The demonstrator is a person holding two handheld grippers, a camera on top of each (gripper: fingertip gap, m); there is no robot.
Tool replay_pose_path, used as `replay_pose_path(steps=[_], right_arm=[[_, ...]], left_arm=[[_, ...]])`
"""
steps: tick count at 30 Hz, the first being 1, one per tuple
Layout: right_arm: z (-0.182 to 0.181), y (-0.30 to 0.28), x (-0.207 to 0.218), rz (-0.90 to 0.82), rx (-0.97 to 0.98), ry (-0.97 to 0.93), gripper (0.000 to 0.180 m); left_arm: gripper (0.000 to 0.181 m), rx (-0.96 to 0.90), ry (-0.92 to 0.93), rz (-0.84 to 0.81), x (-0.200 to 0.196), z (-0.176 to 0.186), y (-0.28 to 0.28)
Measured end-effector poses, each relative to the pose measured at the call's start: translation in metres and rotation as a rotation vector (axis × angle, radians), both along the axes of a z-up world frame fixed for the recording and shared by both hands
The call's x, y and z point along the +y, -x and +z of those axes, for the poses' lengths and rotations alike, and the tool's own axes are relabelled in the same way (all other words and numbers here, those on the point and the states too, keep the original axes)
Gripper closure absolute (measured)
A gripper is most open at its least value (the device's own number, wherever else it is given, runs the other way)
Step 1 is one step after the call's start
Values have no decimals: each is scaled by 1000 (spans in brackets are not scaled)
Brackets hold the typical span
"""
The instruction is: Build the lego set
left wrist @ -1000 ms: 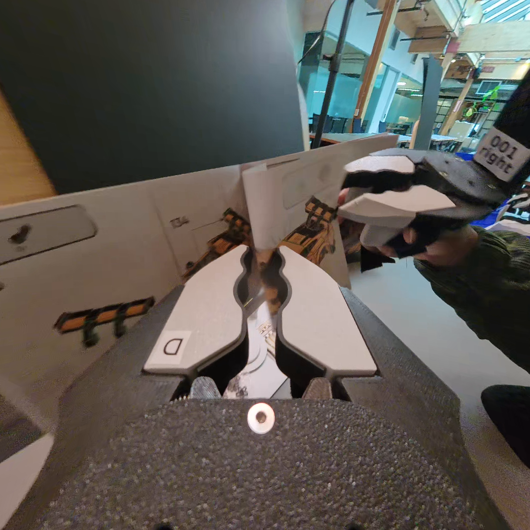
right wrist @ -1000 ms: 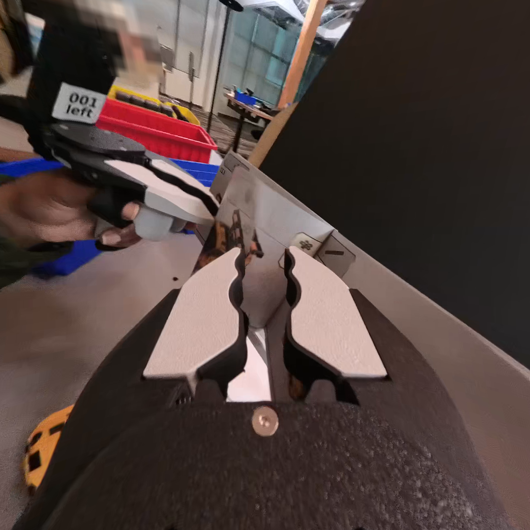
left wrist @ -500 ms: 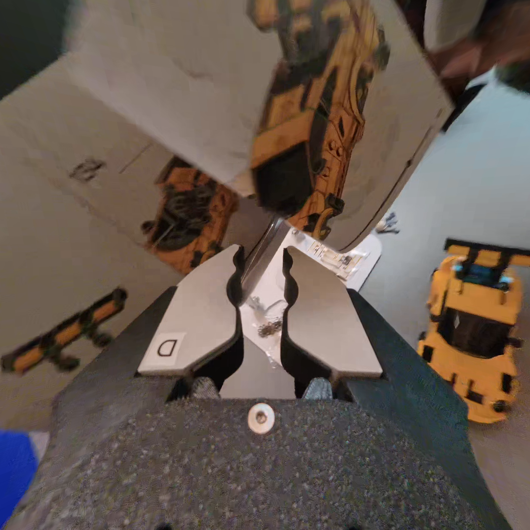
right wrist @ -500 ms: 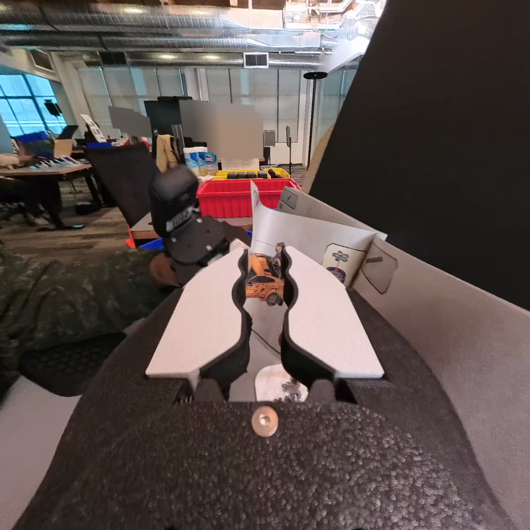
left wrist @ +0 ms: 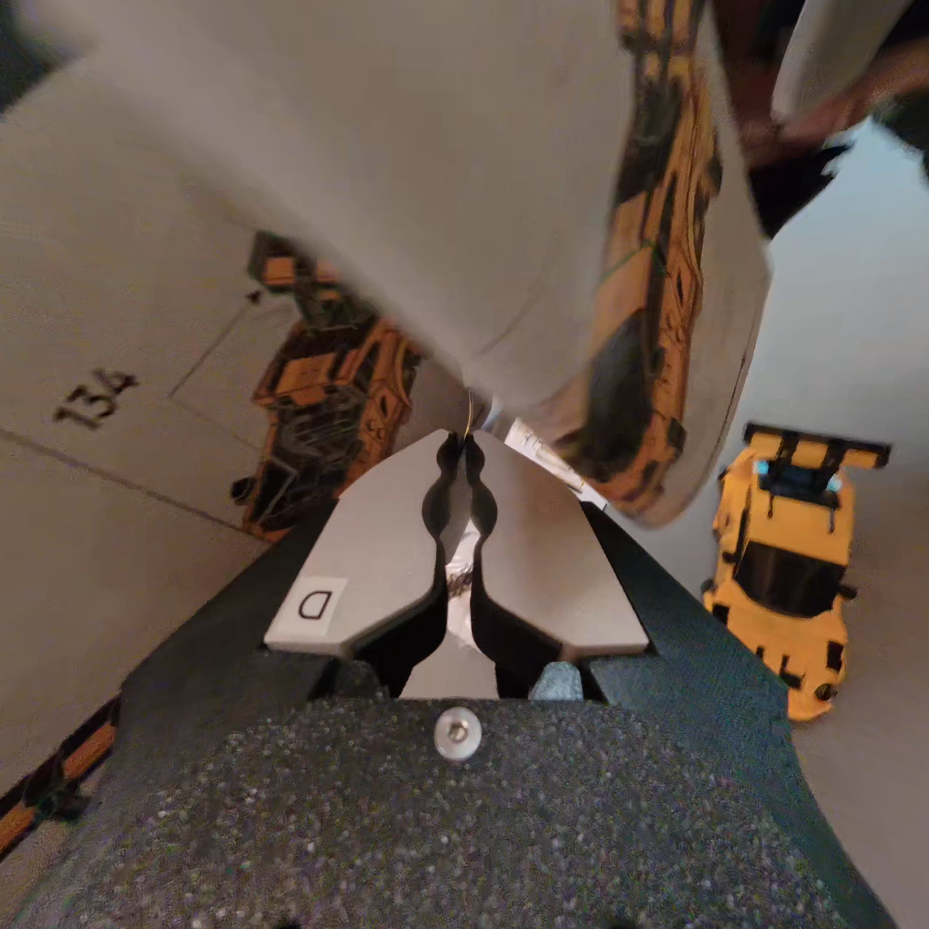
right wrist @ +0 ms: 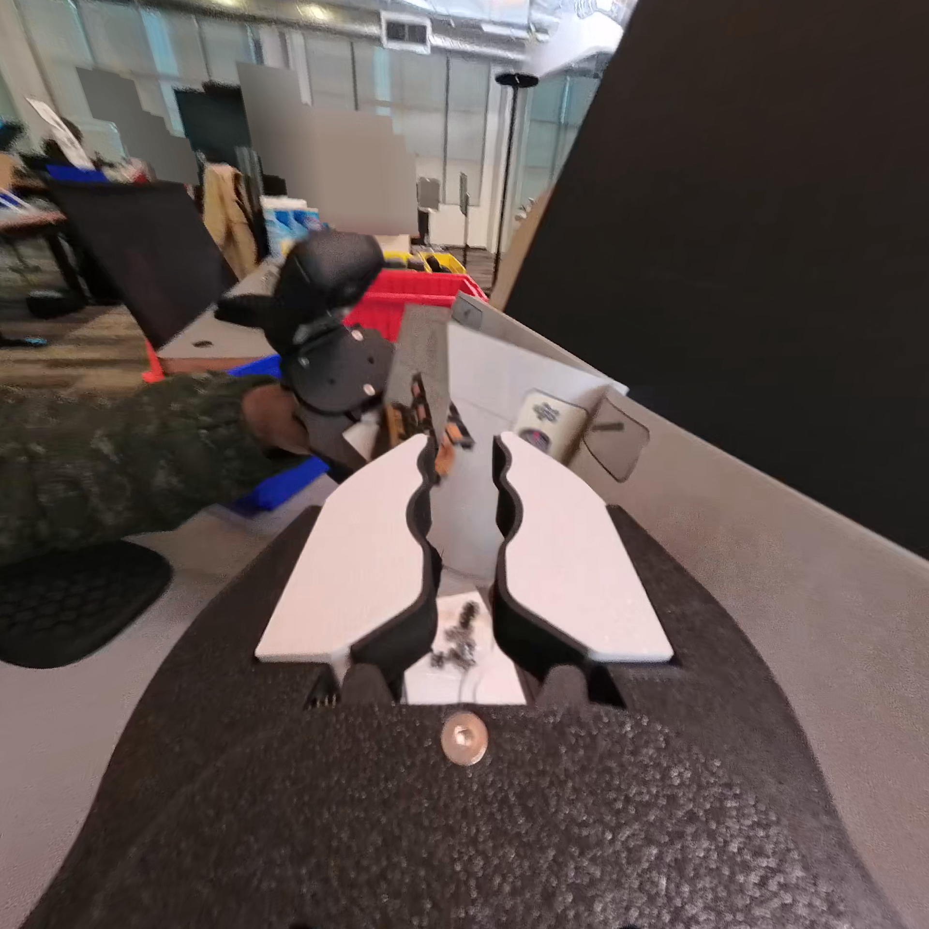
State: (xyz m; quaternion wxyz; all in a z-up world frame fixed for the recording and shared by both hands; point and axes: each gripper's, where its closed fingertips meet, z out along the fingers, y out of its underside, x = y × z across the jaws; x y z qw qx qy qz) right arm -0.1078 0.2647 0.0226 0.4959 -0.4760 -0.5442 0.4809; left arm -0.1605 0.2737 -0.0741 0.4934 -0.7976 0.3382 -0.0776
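The instruction booklet (left wrist: pixel 125 452) lies open and shows pictures of a yellow car. My left gripper (left wrist: pixel 460 441) is shut, its tips pinching the edge of one booklet page (left wrist: pixel 452 176) that curls up over it. The built yellow lego car (left wrist: pixel 784 563) stands on the table to its right. My right gripper (right wrist: pixel 460 442) is open and empty, with the raised page (right wrist: pixel 427 362) standing just beyond its fingertips. The left gripper (right wrist: pixel 332 352) shows there, at the page's left. A clear bag of small parts (right wrist: pixel 460 633) lies under the right gripper.
A black board (right wrist: pixel 754 226) stands behind the booklet. Red (right wrist: pixel 417 296) and blue (right wrist: pixel 271 487) bins sit past the table's far edge. A black round pad (right wrist: pixel 65 598) lies at the left. A person's dark green sleeve (right wrist: pixel 100 452) reaches across to the left gripper. Across from one pair of fingers to the other is roughly 11 cm.
My left gripper has shut on the page edge; half a second ago its fingers were apart around it. The page has lifted and curled further. The right gripper stays open.
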Motion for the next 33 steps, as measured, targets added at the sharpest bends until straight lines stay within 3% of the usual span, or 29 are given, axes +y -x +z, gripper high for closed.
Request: replay_pose_path(steps=[7, 15, 21, 24, 26, 30, 33], right_arm=[[-15, 12, -3, -63, -111, -163, 159], [-20, 35, -67, 227, -167, -168, 151], [23, 47, -33, 29, -6, -182, 145], [59, 39, -20, 60, 189, 10, 145], [73, 39, 3, -24, 232, 62, 144], [57, 44, 36, -308, -68, -458, 134], [33, 34, 59, -367, -398, -728, 129]], left_arm=[[180, -247, -153, 176, -4, 26, 38], [179, -376, -156, 203, -6, 27, 47], [179, -471, -143, 187, -7, 27, 47], [180, -509, -136, 179, -7, 27, 47], [180, -512, -133, 174, -6, 27, 46], [180, -490, -131, 170, -7, 27, 46], [179, -478, -130, 163, -7, 26, 46]])
